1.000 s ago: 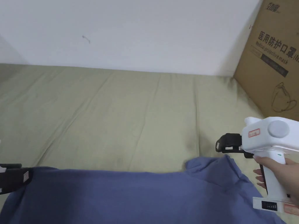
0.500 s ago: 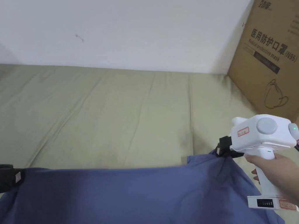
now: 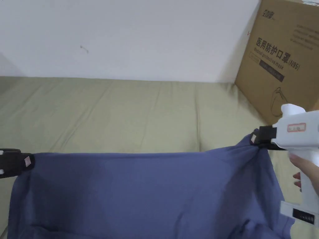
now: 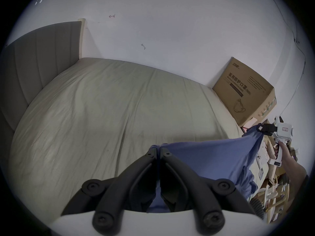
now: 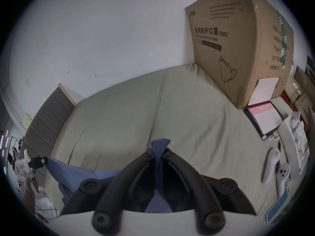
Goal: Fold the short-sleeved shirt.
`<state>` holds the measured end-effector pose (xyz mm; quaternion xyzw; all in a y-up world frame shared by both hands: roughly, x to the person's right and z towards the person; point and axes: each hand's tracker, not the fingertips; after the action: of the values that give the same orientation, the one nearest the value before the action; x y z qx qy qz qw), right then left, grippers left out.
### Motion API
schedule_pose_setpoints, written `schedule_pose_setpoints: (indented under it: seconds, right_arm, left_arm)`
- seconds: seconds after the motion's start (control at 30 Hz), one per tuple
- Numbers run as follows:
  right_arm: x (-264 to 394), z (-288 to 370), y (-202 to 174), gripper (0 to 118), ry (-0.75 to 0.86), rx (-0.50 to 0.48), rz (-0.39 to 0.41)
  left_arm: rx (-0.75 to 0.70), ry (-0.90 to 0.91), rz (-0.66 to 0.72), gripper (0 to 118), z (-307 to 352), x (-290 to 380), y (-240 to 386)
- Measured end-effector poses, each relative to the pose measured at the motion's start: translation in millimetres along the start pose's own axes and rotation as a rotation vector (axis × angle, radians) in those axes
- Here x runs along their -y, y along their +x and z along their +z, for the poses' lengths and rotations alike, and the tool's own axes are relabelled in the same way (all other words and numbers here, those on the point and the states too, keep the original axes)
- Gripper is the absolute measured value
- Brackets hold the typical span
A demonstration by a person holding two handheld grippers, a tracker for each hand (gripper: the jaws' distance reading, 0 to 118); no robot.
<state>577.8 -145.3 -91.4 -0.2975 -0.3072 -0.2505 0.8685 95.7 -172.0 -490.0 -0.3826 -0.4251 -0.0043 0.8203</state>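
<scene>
Left tool [image 3: 29,161] and right tool [image 3: 256,137] pinch blue shirt [image 3: 149,193] corners; raised, well apart.

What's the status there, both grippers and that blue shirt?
Left gripper and right gripper shut on blue shirt, stretched between them above bed. Cardboard box stands far right, apart.

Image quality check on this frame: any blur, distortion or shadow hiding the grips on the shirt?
Head view: sharp, soft even light, blue shirt crisp. Left gripper view: strong fisheye with dark vignette, left gripper in focus, shut on cloth. Right gripper view: same fisheye, right gripper clear, shadowed below the tips.
</scene>
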Motion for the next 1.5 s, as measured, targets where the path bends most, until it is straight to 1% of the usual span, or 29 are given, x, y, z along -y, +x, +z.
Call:
schedule_pose_setpoints:
  seconds: [0.07,0.2,0.3,0.4,0.47,0.57,0.6,0.67,0.73,0.77,0.8,0.83,0.87,0.9,0.93,0.97,1.03,1.07,1.13,1.17,1.23,1.3,1.4,1.43,1.47,1.5]
  right_arm:
    - [26,21,6,6,-0.002,-0.003,-0.002]
    - [94,65,21,6,-0.046,-0.002,-0.064]
    - [148,87,27,6,-0.129,-0.001,-0.120]
    - [193,93,29,6,-0.198,0.012,-0.156]
    - [212,90,30,6,-0.207,0.024,-0.169]
    - [230,87,35,6,-0.202,0.027,-0.237]
    - [233,84,45,6,-0.195,0.022,-0.243]
    - [235,89,44,6,-0.173,0.019,-0.230]
    - [235,94,37,7,-0.165,0.037,-0.172]
    - [235,95,34,9,-0.177,0.045,-0.140]
    - [236,95,32,13,-0.169,0.051,-0.119]
    - [236,95,30,23,-0.164,0.061,-0.098]
    - [237,97,25,49,-0.155,0.081,-0.082]
    - [238,99,23,74,-0.134,0.099,-0.074]
    - [237,100,23,92,-0.115,0.104,-0.070]
    - [236,104,23,101,-0.091,0.099,-0.082]
    - [233,113,18,102,-0.039,0.076,-0.094]
    - [228,118,14,102,-0.008,0.045,-0.084]
    - [221,126,4,103,0.044,-0.034,-0.037]
    - [216,129,-6,103,0.074,-0.053,0.010]
    - [209,136,-26,104,0.172,-0.050,0.080]
    - [200,144,-52,106,0.300,-0.097,0.116]
    - [191,154,-84,109,0.504,-0.113,0.170]
    - [190,157,-91,109,0.568,-0.109,0.183]
    - [188,159,-99,108,0.624,-0.089,0.194]
    - [185,160,-106,108,0.656,-0.055,0.192]
  left_arm:
    - [0.030,-0.031,0.001,2,7,5,-4]
    - [0.086,-0.098,-0.026,2,27,26,-13]
    - [0.112,-0.158,-0.063,2,39,47,-21]
    - [0.124,-0.203,-0.067,2,49,71,-31]
    - [0.155,-0.207,-0.040,2,55,86,-40]
    - [0.162,-0.223,-0.021,2,60,108,-49]
    - [0.159,-0.220,-0.017,2,62,115,-50]
    - [0.149,-0.219,-0.011,4,66,127,-51]
    - [0.133,-0.225,-0.011,5,68,136,-51]
    - [0.122,-0.230,-0.016,10,69,139,-51]
    - [0.108,-0.227,-0.024,24,70,142,-52]
    - [0.091,-0.217,-0.024,46,71,144,-52]
    - [0.073,-0.202,-0.018,80,74,144,-53]
    - [0.069,-0.189,-0.001,100,76,144,-55]
    - [0.067,-0.167,0.018,113,80,142,-55]
    - [0.077,-0.138,0.041,118,84,140,-54]
    - [0.104,-0.063,0.053,118,97,134,-47]
    - [0.112,-0.021,0.054,118,104,129,-39]
    - [0.105,0.061,0.029,118,115,121,-18]
    - [0.101,0.113,-0.006,118,120,118,1]
    - [0.087,0.228,-0.060,118,127,118,37]
    - [0.101,0.339,-0.105,118,132,119,74]
    - [0.027,0.493,-0.176,118,133,121,117]
    - [0.014,0.527,-0.186,117,133,121,126]
    - [0.019,0.558,-0.188,111,133,122,136]
    - [0.020,0.589,-0.200,103,131,122,142]
